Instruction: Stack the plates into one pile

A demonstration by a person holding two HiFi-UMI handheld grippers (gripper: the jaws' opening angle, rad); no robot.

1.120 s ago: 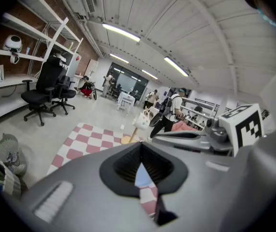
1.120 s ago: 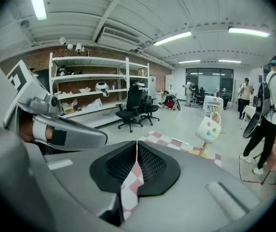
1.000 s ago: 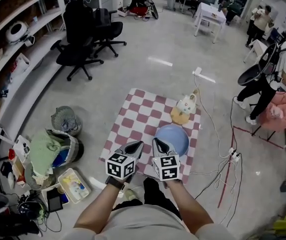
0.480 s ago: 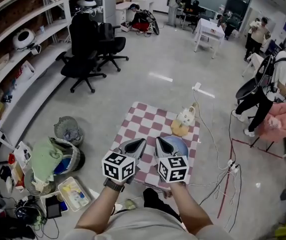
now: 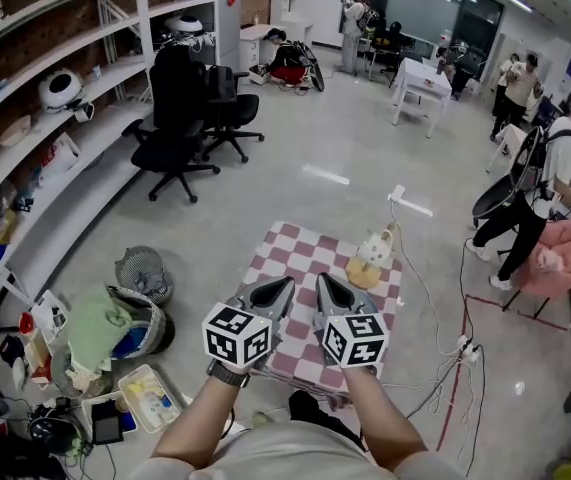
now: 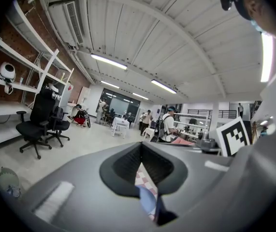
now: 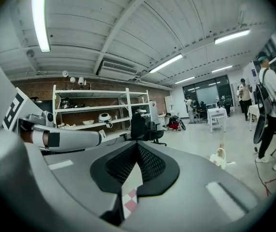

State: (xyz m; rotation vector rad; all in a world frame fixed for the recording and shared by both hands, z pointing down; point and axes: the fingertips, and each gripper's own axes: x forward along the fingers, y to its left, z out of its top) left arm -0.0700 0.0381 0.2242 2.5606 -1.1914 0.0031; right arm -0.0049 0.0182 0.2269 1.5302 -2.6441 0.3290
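The person holds both grippers side by side, raised over the near edge of a small surface covered with a red-and-white checked cloth (image 5: 300, 253). The left gripper (image 5: 283, 288) and the right gripper (image 5: 322, 281) point forward, their marker cubes near the person's wrists.

In the left gripper view, the jaws of the left gripper (image 6: 141, 166) are together, leaving only a thin slit with nothing between them. Through that slit show a strip of the checked cloth (image 6: 139, 176) and, nearer, a patch of the blue plate (image 6: 146, 201), which lies on the cloth below the gripper. In the head view the grippers cover that plate.

The right gripper view shows the right gripper (image 7: 137, 164) with its jaws likewise together and empty; only a sliver of the checked cloth (image 7: 130, 198) shows through.

At the far right part of the cloth a cream teapot (image 5: 373, 250) stands on a tan plate (image 5: 361, 274), well apart from both grippers; the teapot (image 7: 218, 157) also shows in the right gripper view.

Black office chairs (image 5: 180, 128) stand on the floor beyond, by the shelving (image 5: 25, 118) on the left. A standing person (image 5: 540, 183) is at the right.
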